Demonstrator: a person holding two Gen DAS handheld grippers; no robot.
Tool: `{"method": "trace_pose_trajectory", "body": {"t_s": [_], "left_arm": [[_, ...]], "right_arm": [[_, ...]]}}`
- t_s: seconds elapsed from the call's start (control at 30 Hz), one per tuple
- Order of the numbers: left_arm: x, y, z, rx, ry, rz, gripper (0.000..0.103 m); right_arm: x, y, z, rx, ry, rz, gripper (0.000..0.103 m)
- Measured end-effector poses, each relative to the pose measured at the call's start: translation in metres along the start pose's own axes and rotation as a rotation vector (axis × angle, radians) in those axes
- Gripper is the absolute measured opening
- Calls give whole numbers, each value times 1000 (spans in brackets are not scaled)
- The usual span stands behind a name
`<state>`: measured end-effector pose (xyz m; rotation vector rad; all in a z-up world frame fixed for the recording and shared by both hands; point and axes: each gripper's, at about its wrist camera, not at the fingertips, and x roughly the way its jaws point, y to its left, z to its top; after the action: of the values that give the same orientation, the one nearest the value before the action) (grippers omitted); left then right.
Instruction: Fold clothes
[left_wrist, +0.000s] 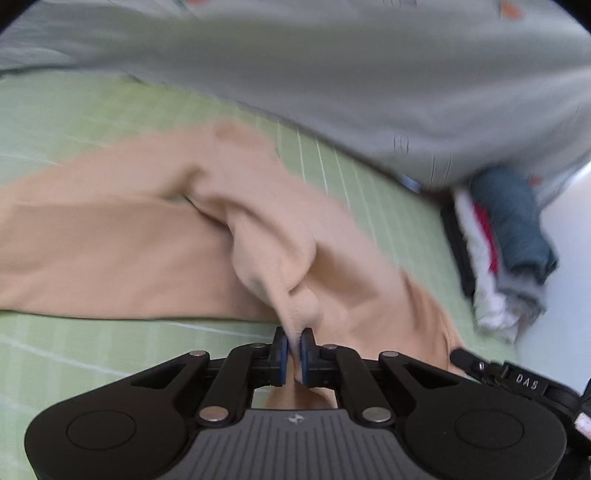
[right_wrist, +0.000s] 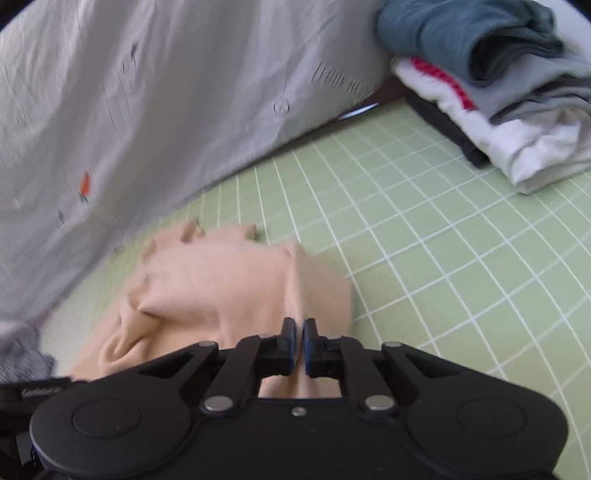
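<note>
Left gripper (left_wrist: 294, 341) jaws closed on a bunched fold of the tan garment (left_wrist: 155, 236), right gripper (right_wrist: 299, 330) jaws pinched on its thin edge, garment spread on green grid mat (right_wrist: 424, 258), grey sheet (right_wrist: 147, 110) behind, folded clothes stack (right_wrist: 498, 92) at the mat's far corner

Readable markings: one clear, the rest blurred

White letters "DAS" on a black device part (left_wrist: 526, 382) at the lower right of the left wrist view; dark lettering on the grey printed sheet (right_wrist: 343, 83), too blurred to read; faint pale label on a black strap (right_wrist: 40, 392), likewise illegible.
</note>
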<state>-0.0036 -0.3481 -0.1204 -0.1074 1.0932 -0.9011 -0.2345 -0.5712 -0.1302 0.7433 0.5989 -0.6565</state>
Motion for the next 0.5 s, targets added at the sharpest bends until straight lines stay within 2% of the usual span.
{"method": "trace_pose_trajectory", "body": {"t_s": [0.13, 0.2, 0.23, 0.33, 0.43, 0.5], "left_arm": [[-74, 31, -3, -97, -102, -19, 7], [-100, 51, -13, -145, -128, 1, 7], [-108, 62, -19, -167, -129, 23, 7], [-113, 96, -43, -225, -85, 137, 8], [-111, 125, -61, -219, -31, 272, 7], [-117, 141, -64, -251, -17, 292, 8]], "right_arm": [[-31, 0, -10, 47, -5, 65, 5], [-46, 0, -15, 70, -7, 98, 5], [-54, 0, -18, 82, -8, 114, 5], [-48, 5, -44, 103, 85, 145, 5], [-35, 19, -78, 69, 181, 81, 6], [-37, 27, -85, 43, 190, 34, 7]]}}
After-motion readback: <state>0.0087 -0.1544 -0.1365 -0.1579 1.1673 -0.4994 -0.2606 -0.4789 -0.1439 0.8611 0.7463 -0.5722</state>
